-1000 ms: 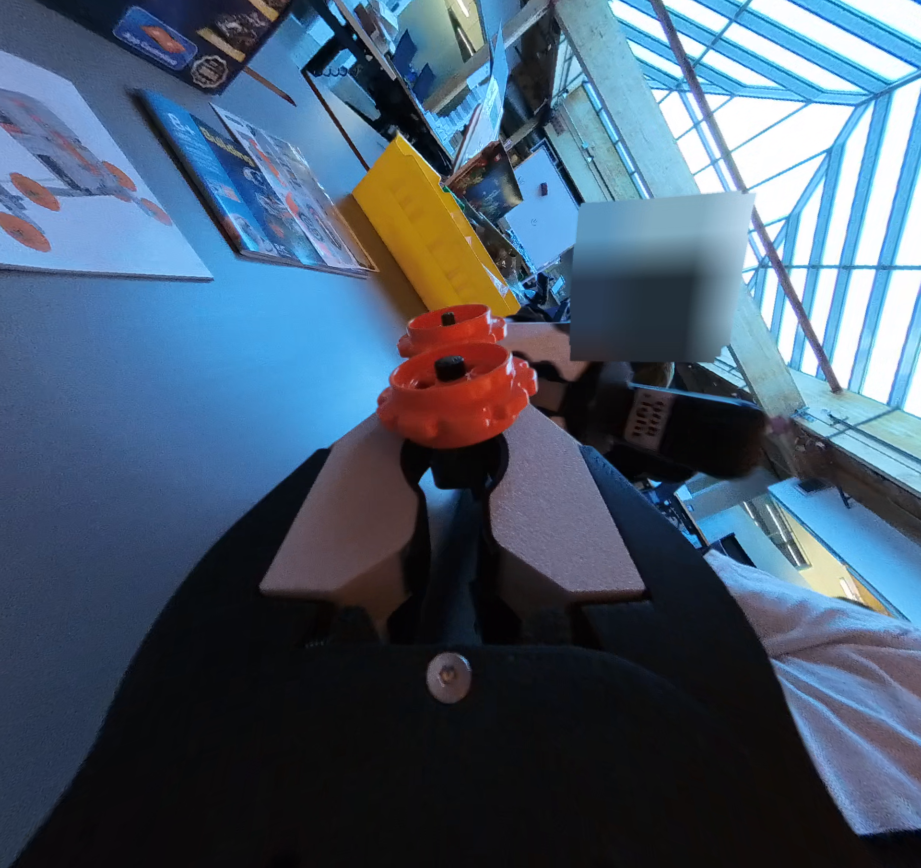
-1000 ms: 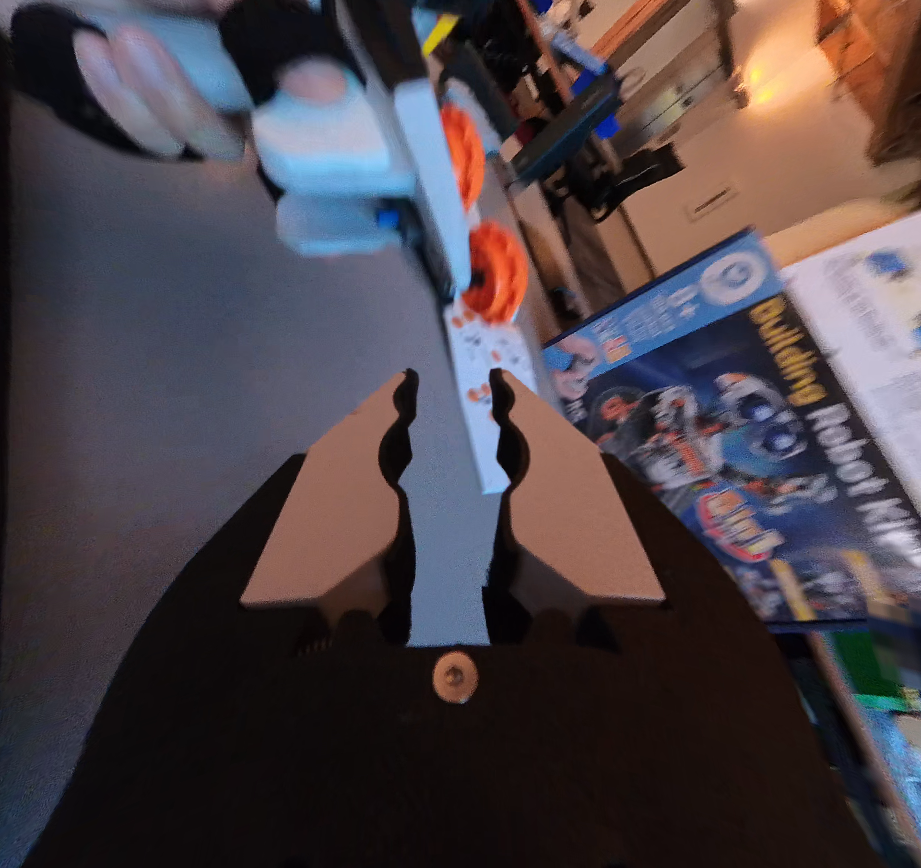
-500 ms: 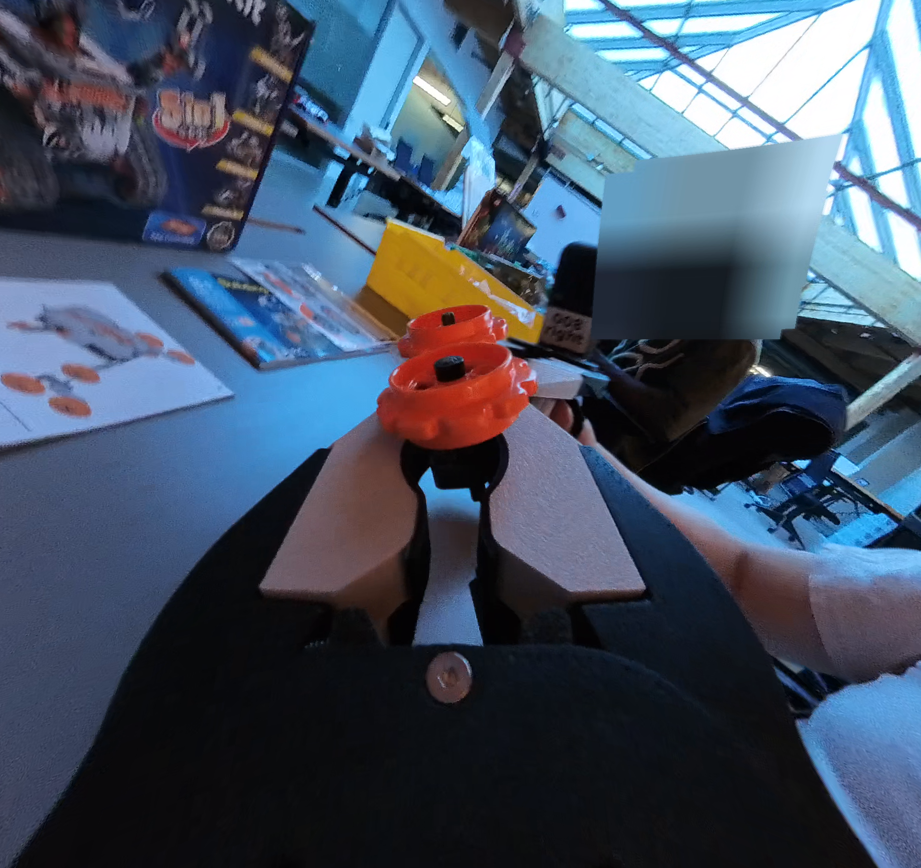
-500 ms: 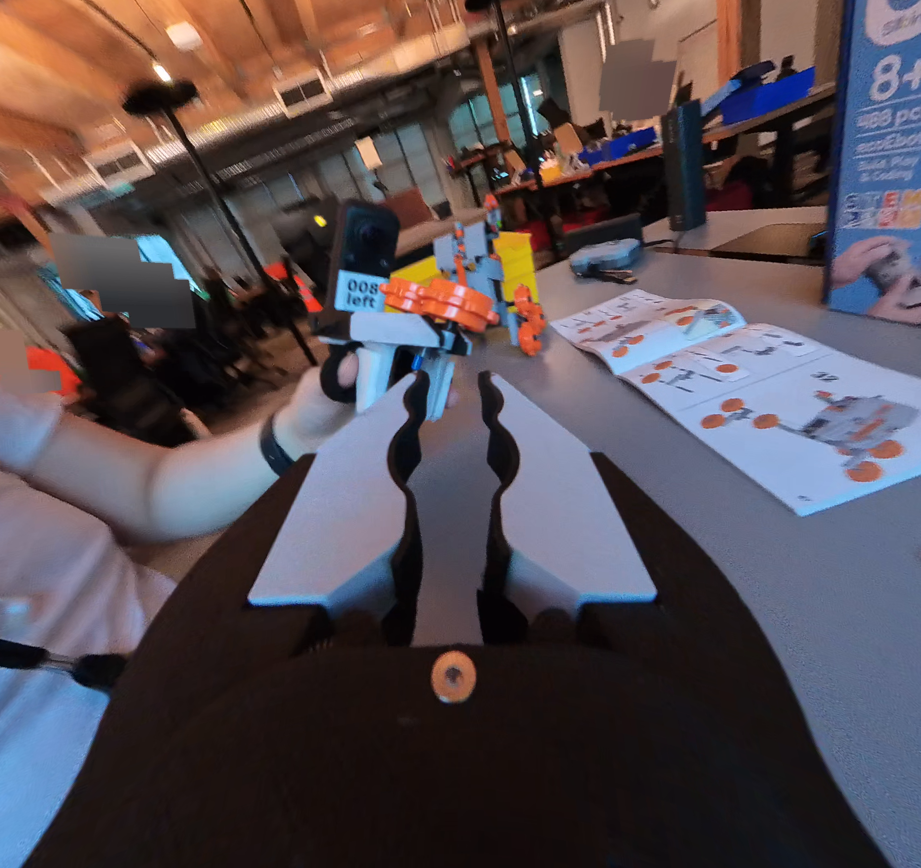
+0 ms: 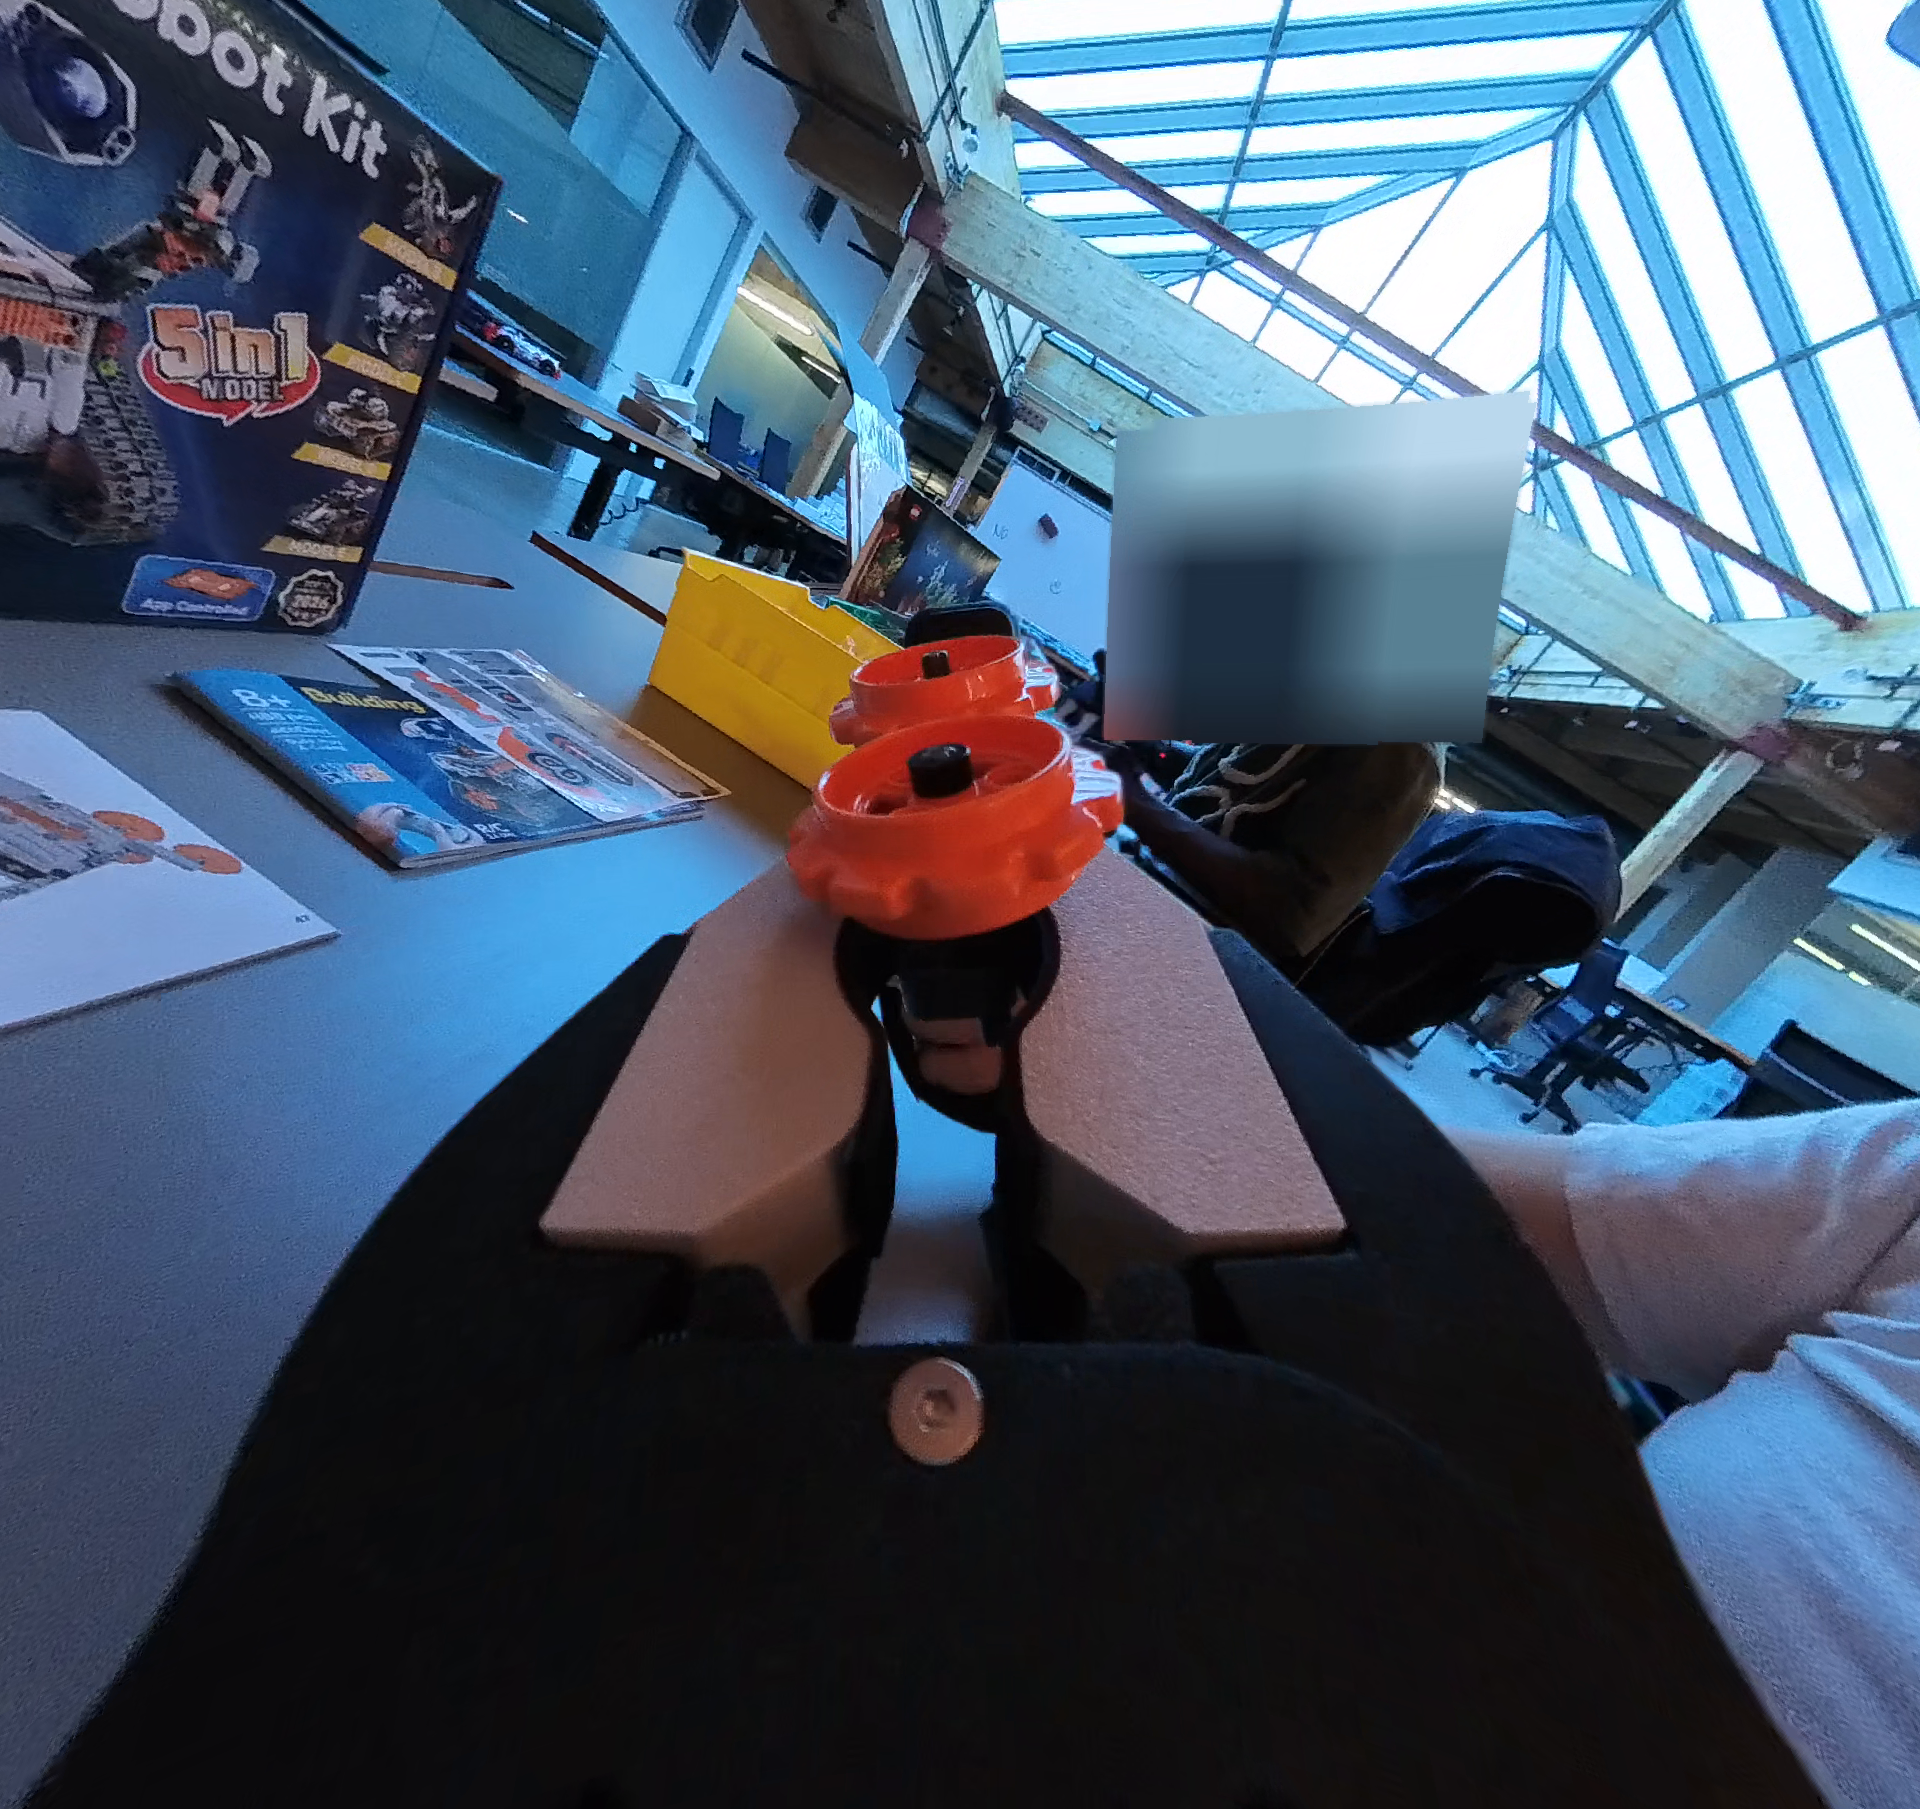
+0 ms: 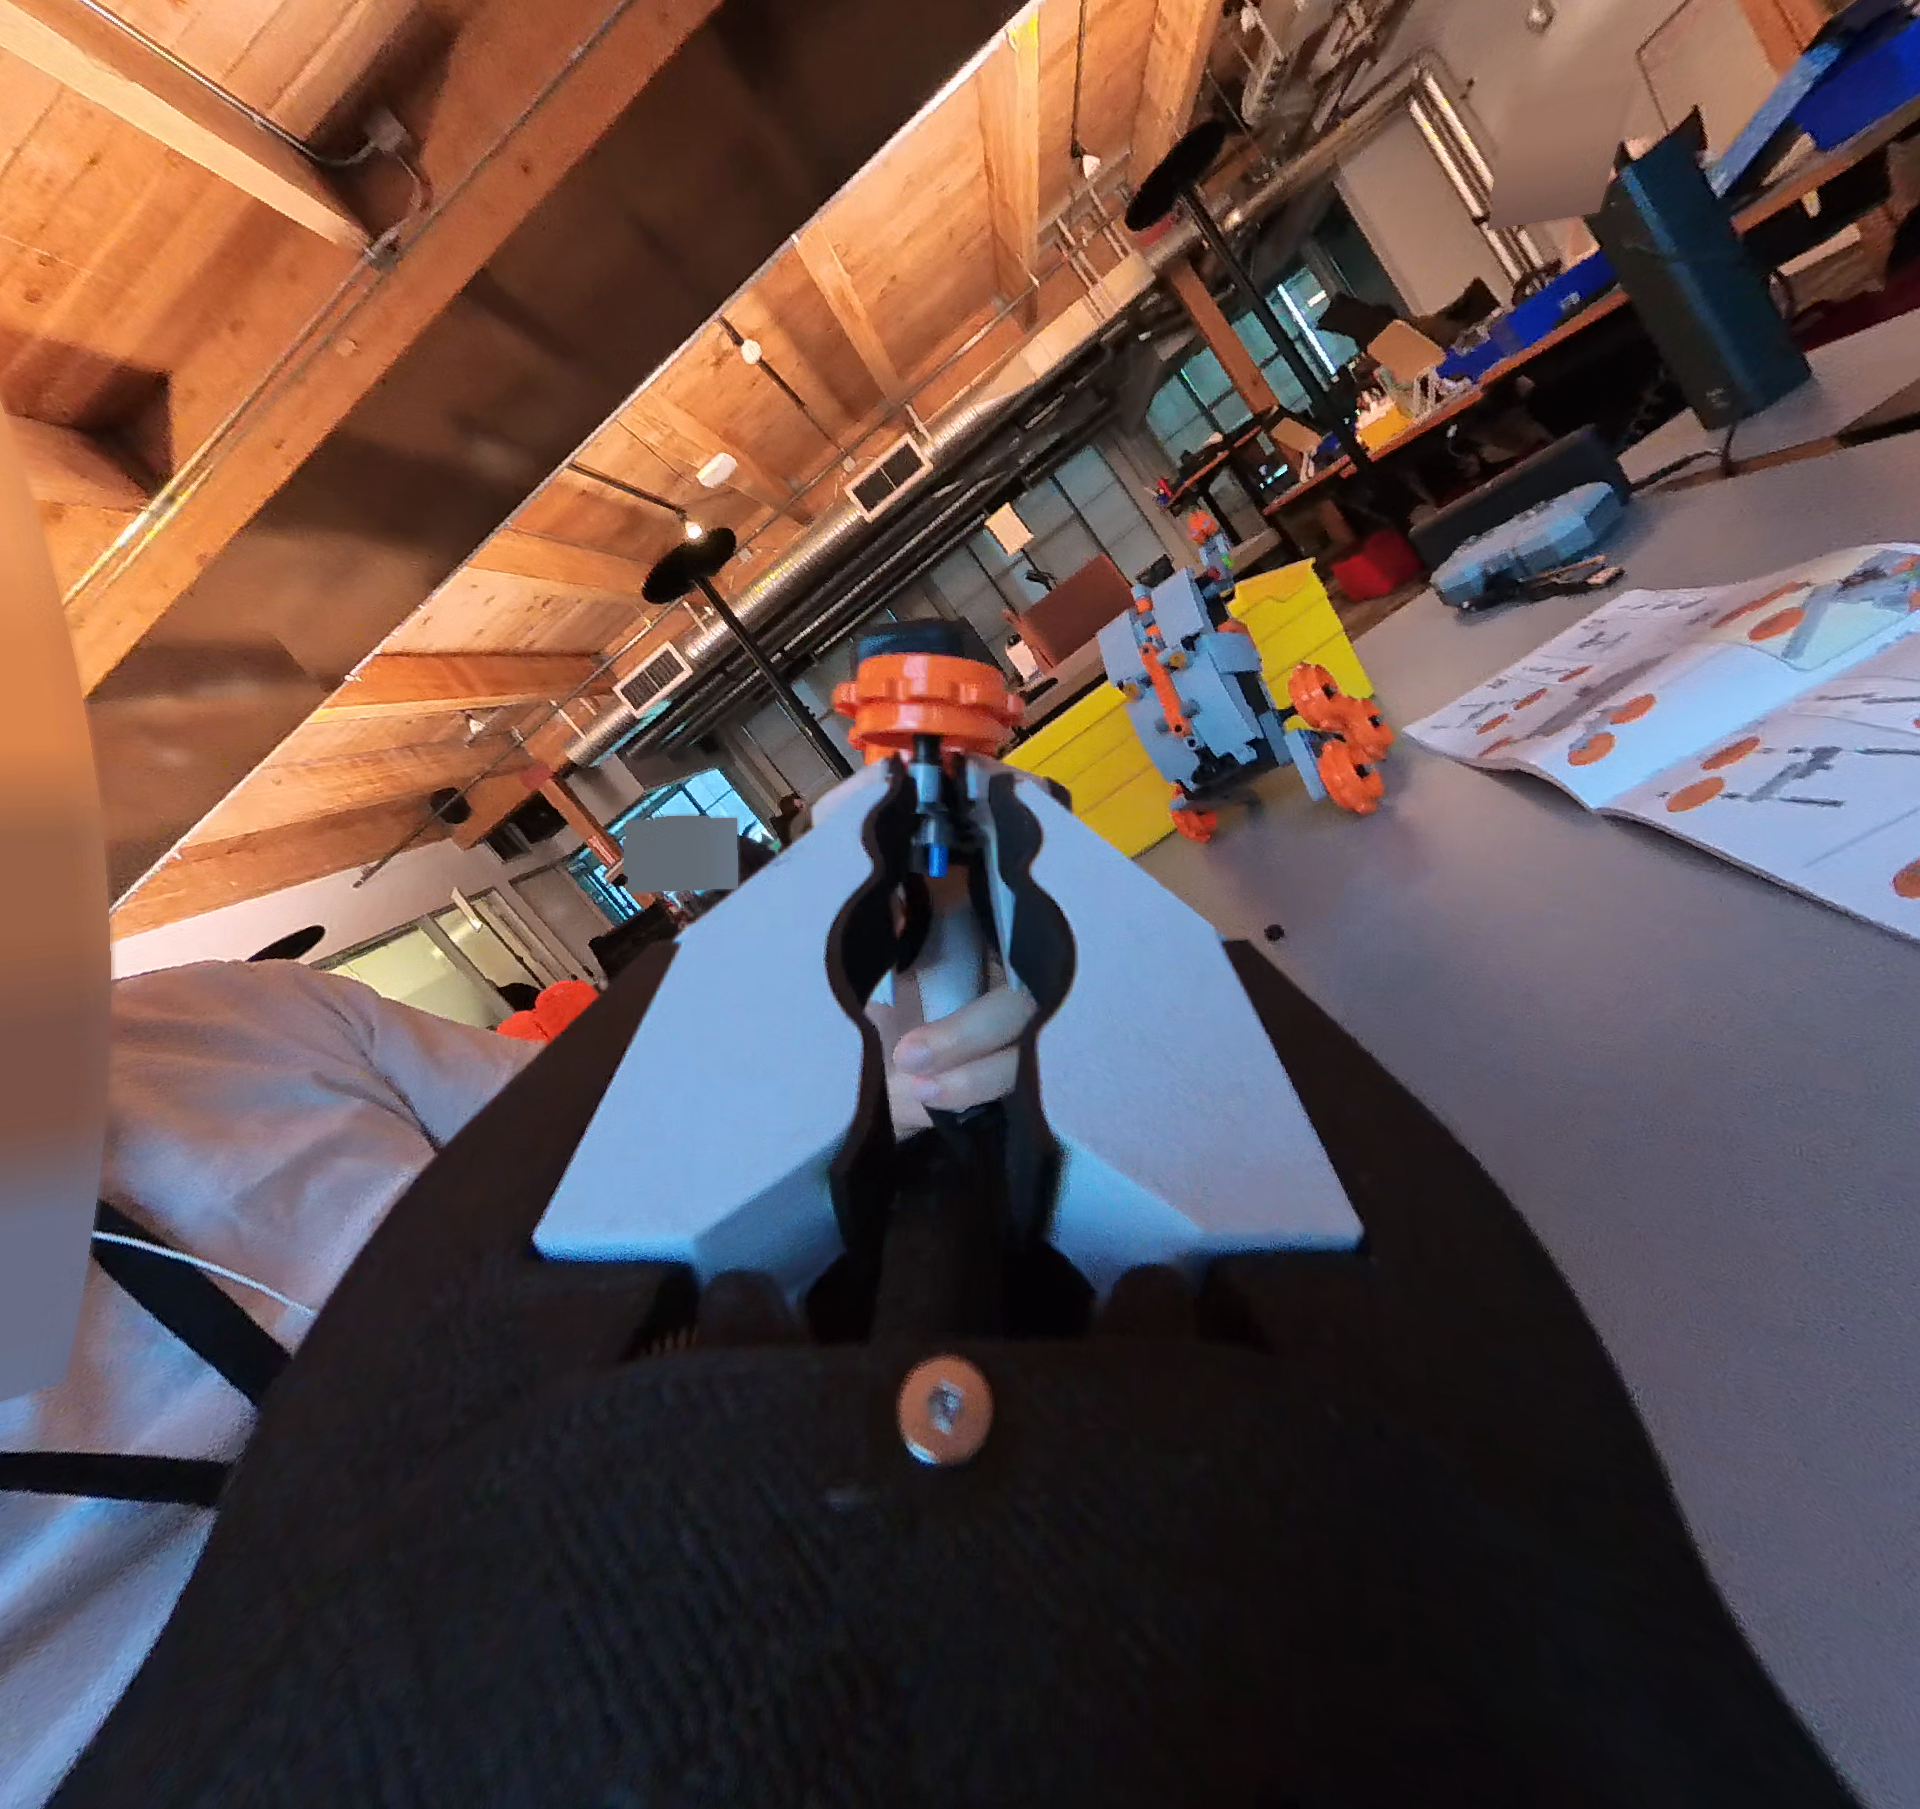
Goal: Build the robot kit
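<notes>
My left gripper is shut on the black stem of a small wheel assembly. It has two orange toothed wheels on black axles and is held up above the grey table. In the right wrist view the same assembly sits right at my right gripper. The right fingertips stand close on either side of its grey and black stem with a blue pin. The left gripper's finger and the hand holding it show between the right fingers.
A grey and orange robot model stands by a yellow bin. An open instruction sheet, a blue booklet and an upright kit box are on the table. A grey device lies farther back. The grippers are tip to tip, or close to it.
The left gripper has kept its hold on the wheel assembly while tilting level. The right gripper swung round to the assembly and its fingers narrowed around the stem.
</notes>
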Demonstrator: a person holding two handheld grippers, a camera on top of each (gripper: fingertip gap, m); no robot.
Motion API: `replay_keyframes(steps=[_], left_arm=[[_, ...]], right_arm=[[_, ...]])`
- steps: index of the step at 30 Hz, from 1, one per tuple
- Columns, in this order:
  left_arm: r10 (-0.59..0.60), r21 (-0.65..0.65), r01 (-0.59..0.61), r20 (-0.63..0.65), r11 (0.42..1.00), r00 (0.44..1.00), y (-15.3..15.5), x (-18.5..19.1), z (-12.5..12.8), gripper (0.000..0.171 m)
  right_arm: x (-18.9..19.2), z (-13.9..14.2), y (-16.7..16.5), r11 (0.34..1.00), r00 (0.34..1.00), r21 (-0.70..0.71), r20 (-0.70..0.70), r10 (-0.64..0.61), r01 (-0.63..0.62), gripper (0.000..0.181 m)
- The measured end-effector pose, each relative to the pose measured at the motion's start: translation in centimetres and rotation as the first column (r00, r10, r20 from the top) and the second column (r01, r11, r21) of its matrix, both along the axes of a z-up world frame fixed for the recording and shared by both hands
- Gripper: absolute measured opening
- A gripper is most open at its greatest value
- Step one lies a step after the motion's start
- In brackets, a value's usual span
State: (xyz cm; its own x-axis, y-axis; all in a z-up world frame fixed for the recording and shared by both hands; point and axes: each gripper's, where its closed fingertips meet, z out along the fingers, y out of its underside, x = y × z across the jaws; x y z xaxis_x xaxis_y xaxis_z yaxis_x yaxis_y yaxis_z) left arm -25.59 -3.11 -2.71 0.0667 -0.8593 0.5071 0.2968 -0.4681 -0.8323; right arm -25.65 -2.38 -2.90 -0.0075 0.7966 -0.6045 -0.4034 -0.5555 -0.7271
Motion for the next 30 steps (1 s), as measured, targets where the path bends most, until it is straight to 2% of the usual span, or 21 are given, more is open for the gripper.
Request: replay_keyframes(steps=[4, 8, 11, 13, 14, 16, 20, 23, 24, 27, 30], left_arm=[[0.056, 0.07, -0.049, -0.104, 0.996, 0.993, 0.3, 0.2, -1.1, 0.009], [0.162, 0.278, -0.09, -0.247, 0.956, 0.955, 0.1, 0.2, -2.1, 0.009], [0.133, 0.366, -0.005, -0.325, 0.931, 0.936, -1.3, 0.9, -3.0, 0.009], [0.08, 0.348, 0.083, -0.428, 0.934, 0.9, -2.0, 1.6, -4.8, 0.009], [0.064, 0.331, 0.116, -0.486, 0.937, 0.872, -2.2, 1.8, -5.8, 0.009], [0.048, 0.299, 0.147, -0.558, 0.943, 0.828, -2.2, 2.0, -7.4, 0.009], [0.087, 0.315, 0.161, -0.647, 0.935, 0.758, -1.7, 1.8, -9.4, 0.008], [0.079, 0.339, 0.231, -0.698, 0.912, 0.712, -2.3, 2.1, -10.6, 0.009], [0.083, 0.334, 0.246, -0.728, 0.91, 0.681, -2.3, 2.0, -11.4, 0.008], [-0.02, 0.228, 0.312, -0.778, 0.922, 0.629, -3.4, 1.9, -13.0, 0.009], [-0.101, 0.065, 0.254, -0.802, 0.965, 0.588, -2.9, 1.3, -14.4, 0.009]], right_arm=[[0.2, 0.2, -0.4, 1.0, 1.0, 0.019, 0.004, 0.014, -0.014, 0.023], [1.7, 0.3, 0.1, 0.99, 0.992, 0.119, 0.092, -0.091, 0.08, 0.04], [2.1, 0.1, 0.0, 0.976, 0.978, 0.19, 0.155, -0.137, 0.106, 0.048], [2.1, -0.6, 0.3, 0.968, 0.962, 0.222, 0.217, -0.169, 0.12, 0.044], [1.9, -1.0, -0.1, 0.963, 0.952, 0.253, 0.258, -0.162, 0.096, 0.032], [1.5, -2.1, -1.4, 0.956, 0.925, 0.294, 0.369, -0.095, -0.019, 0.018], [2.1, -5.8, -1.5, 0.912, 0.779, 0.399, 0.601, -0.178, -0.099, 0.017], [1.6, -8.0, -1.8, 0.907, 0.71, 0.385, 0.686, -0.158, -0.17, 0.017], [1.4, -8.5, -2.1, 0.91, 0.7, 0.368, 0.701, -0.136, -0.191, 0.016], [1.3, -10.1, -2.7, 0.914, 0.65, 0.315, 0.756, -0.079, -0.254, 0.016], [1.9, -10.8, -1.8, 0.917, 0.606, 0.33, 0.784, -0.134, -0.223, 0.017]])
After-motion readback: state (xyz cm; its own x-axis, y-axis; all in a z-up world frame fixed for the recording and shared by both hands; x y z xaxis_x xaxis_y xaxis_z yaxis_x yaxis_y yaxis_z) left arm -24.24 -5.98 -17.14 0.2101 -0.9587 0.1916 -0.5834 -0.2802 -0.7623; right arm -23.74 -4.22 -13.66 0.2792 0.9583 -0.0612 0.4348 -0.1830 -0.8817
